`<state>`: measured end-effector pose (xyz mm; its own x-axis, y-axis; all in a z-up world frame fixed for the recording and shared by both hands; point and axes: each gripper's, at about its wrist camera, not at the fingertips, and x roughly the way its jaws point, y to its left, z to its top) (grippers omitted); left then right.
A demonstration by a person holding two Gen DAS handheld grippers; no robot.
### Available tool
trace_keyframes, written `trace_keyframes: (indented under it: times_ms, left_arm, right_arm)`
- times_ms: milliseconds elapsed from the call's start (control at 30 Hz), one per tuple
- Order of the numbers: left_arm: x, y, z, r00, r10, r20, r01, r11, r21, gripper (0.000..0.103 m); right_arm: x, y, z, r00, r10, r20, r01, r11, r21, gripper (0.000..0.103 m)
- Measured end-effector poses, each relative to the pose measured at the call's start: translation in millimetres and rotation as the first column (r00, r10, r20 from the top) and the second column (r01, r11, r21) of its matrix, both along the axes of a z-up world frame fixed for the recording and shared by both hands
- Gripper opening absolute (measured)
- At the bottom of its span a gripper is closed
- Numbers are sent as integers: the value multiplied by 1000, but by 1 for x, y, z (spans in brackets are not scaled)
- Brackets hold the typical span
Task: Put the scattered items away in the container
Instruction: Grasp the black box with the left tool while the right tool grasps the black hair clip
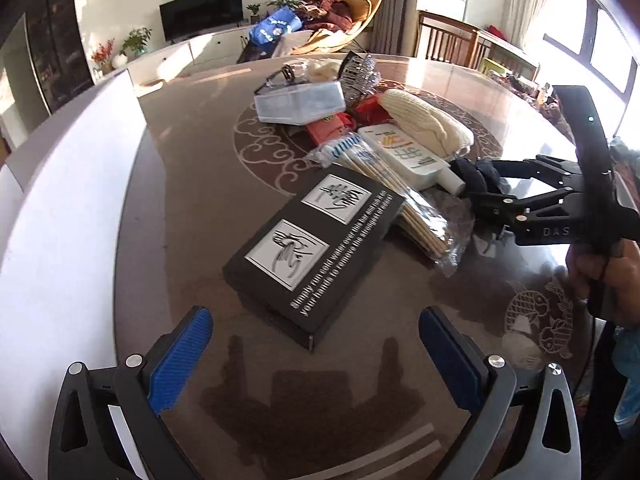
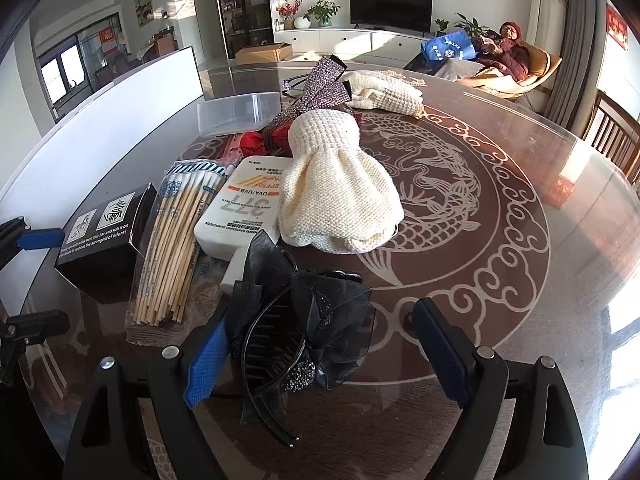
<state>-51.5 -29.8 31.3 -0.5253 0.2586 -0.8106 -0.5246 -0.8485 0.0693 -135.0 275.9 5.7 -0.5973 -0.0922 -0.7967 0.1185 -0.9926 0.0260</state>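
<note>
Right tool sits low over the desk, jaws spread wide, with the black hair clip lying between its blue pads — not squeezed, just framed. From the left wrist view that same right tool reaches in from the side, a hand wrapped round its grip. Left tool hovers released too, fingers apart, pointing at the black box lying flat just ahead. Beyond it the pile: cotton swab packet leaning on the box, sunscreen tube beside it, cream knitted hat touching the tube. Clear plastic container sits farther back, nothing visible in it.
</note>
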Motion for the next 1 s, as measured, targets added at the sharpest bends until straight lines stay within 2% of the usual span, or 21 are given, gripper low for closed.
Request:
trace_keyframes:
  times_ms: [67, 200, 233, 333, 433, 567, 667, 767, 867, 933, 1000]
  left_arm:
    - [-6, 8, -1, 998, -15, -54, 11, 997, -72, 103]
    - [-16, 28, -14, 989, -127, -75, 110, 973, -201, 103]
    - [-18, 31, -14, 985, -145, -91, 124, 970, -209, 103]
    - [-33, 37, -14, 984, -160, -76, 141, 968, -205, 103]
    - [-36, 40, -15, 981, -194, -20, 190, 972, -139, 103]
    - [-3, 37, -15, 963, -269, -24, 266, 960, -90, 103]
    - [17, 29, -15, 952, -305, 25, 306, 951, -33, 99]
    - [23, 32, -15, 970, -240, -32, 235, 966, -108, 99]
    - [18, 36, -10, 987, -140, -74, 134, 988, -82, 99]
    - [10, 41, -10, 996, -73, -60, 70, 996, -52, 100]
    - [5, 45, -19, 999, 2, -34, -5, 997, -72, 103]
  right_arm:
    - [-1, 1, 0, 1000, 0, -1, 0, 1000, -2, 88]
    - [-1, 1, 0, 1000, 0, -1, 0, 1000, -6, 88]
    - [-1, 2, 0, 1000, 0, -2, 0, 1000, -10, 88]
    - [-1, 3, 1, 1000, -1, -4, 1, 1000, -21, 88]
    - [-1, 5, 1, 1000, -2, -6, 2, 999, -35, 88]
    - [0, 11, 2, 1000, -7, -14, 6, 997, -77, 87]
    - [1, 14, 3, 1000, -8, -18, 6, 994, -107, 87]
    - [0, 15, 4, 1000, -9, -19, 6, 994, -110, 87]
    - [0, 15, 4, 1000, -9, -18, 7, 994, -108, 87]
    - [0, 15, 4, 1000, -9, -18, 7, 994, -106, 87]
    - [0, 15, 4, 1000, -9, -17, 7, 995, -104, 87]
